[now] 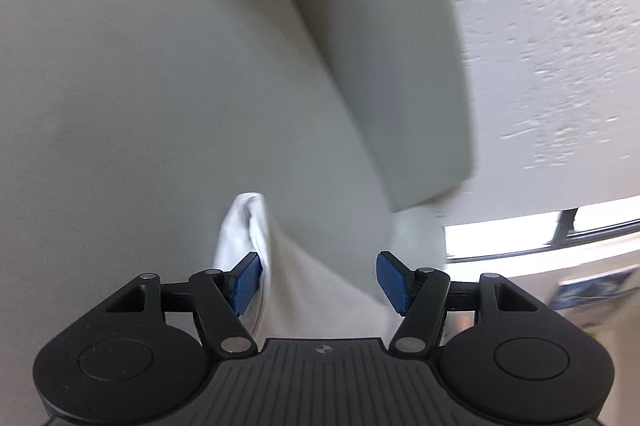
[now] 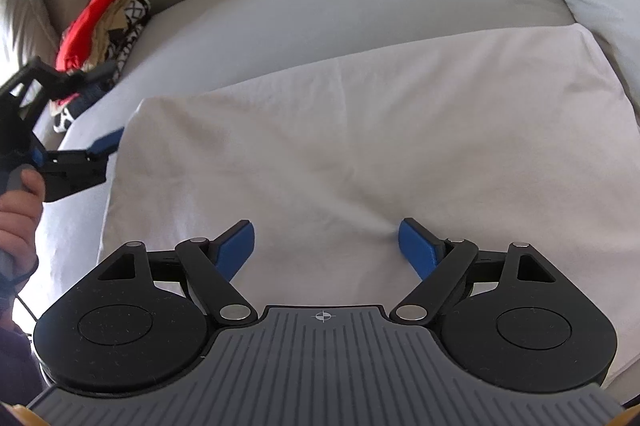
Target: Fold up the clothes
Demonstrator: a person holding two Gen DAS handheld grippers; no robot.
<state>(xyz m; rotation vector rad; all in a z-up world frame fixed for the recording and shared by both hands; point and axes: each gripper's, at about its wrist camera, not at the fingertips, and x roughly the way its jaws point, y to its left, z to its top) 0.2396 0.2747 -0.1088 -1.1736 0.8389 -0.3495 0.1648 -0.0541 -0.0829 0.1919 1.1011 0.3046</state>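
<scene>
Two grippers work over one pale folded cloth (image 2: 340, 154), which lies flat on the grey sofa seat (image 2: 320, 10) and fills the middle of the right wrist view. The right gripper (image 2: 326, 246) hangs low over the cloth's near edge, its blue pads spread apart with fabric under them but nothing pinched. At the left edge of that view the left gripper (image 2: 100, 122), held in a hand (image 2: 18, 222), has its jaws apart at the cloth's left corner; in its own view a white fold (image 1: 244, 226) lies against one pad, and I cannot tell whether it presses. The cloth looks light, soft and limp, so it should sag and crease easily. Corners and edges seem the best hold. A heap of coloured clothes (image 2: 104, 26) waits upper left.
</scene>
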